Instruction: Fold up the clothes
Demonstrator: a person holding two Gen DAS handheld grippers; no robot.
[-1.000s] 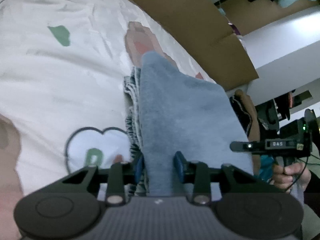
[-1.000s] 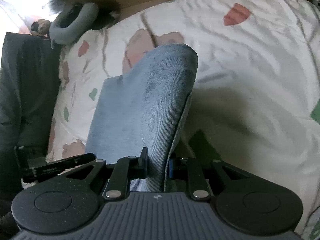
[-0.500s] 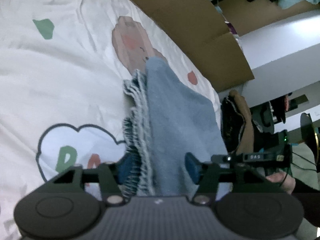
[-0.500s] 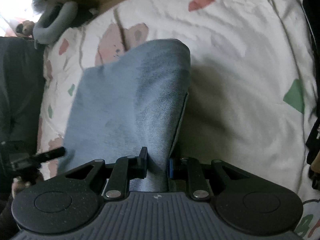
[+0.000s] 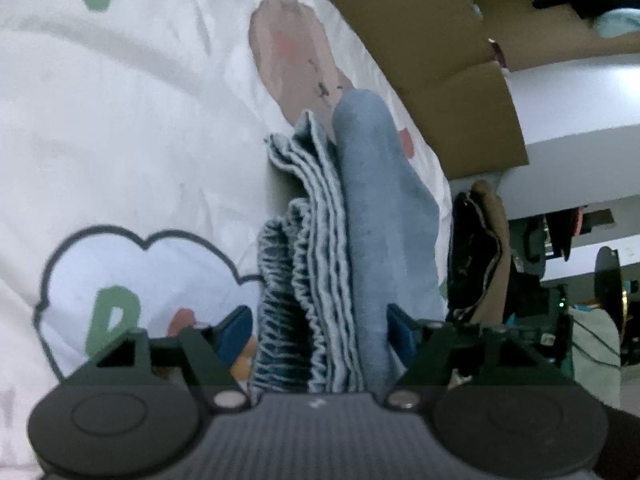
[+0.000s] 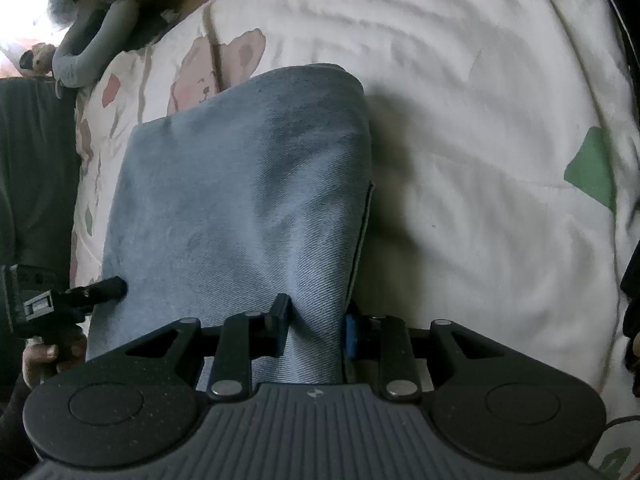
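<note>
A folded blue denim garment point(image 5: 376, 200) lies on the white printed bed sheet point(image 5: 140, 120), its gathered striped waistband point(image 5: 316, 216) showing along the left edge. My left gripper point(image 5: 318, 330) is open, with the garment's near end loose between its spread blue pads. In the right wrist view the same garment point(image 6: 248, 184) rises in a rounded fold over the sheet point(image 6: 480, 120). My right gripper point(image 6: 314, 324) is shut on its near edge. The left gripper's tip point(image 6: 100, 290) and a person's hand point(image 6: 52, 352) show at the garment's left side.
A brown cardboard sheet point(image 5: 420, 40) borders the far side of the bed. A dark and brown clothing pile point(image 5: 476, 248) sits at the bed's right edge. A grey neck pillow point(image 6: 92, 40) and a black cushion point(image 6: 36, 160) lie at the left.
My left gripper has gone from shut on the garment to wide open. The garment has sunk toward the sheet. My right gripper keeps its hold and has moved down with it.
</note>
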